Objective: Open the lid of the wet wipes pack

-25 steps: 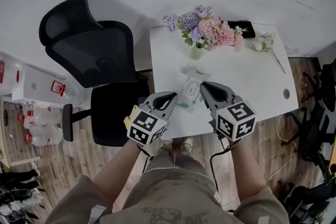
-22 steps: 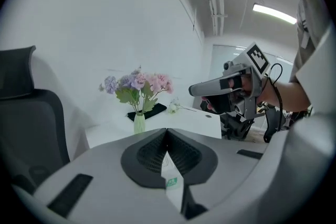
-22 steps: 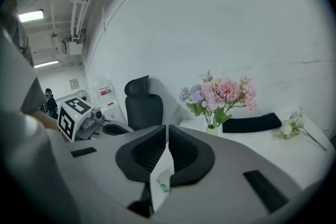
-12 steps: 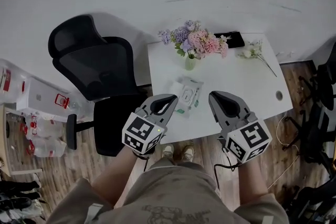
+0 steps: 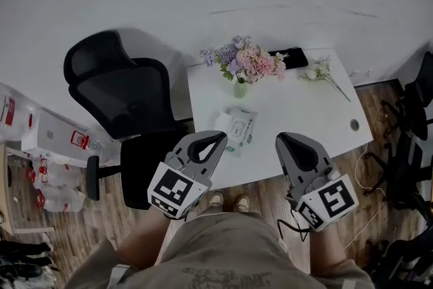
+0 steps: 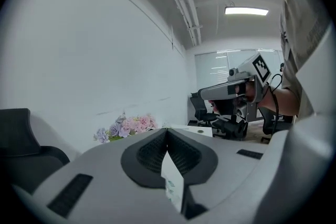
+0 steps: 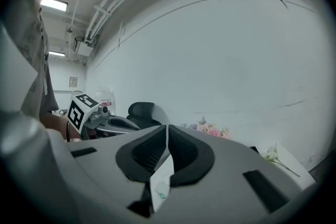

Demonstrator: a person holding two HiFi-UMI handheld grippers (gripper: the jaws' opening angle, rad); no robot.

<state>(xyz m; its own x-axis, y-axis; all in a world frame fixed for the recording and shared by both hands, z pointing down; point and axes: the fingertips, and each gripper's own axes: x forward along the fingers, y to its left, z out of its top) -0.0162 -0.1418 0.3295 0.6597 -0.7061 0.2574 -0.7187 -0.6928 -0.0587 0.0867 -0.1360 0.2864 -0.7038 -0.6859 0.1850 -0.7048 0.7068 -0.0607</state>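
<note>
While the wet wipes pack (image 5: 245, 135) lies near the front edge of the surface (image 5: 304, 105), the left gripper (image 5: 220, 137) and the right gripper (image 5: 283, 138) hang above that edge, fingers closed on nothing. Descending so, they may push the light pack instead of lifting its lid (image 5: 238, 123).

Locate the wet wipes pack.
In the head view, the wet wipes pack lies left on the white table, between the flower vase and the left gripper.
</note>
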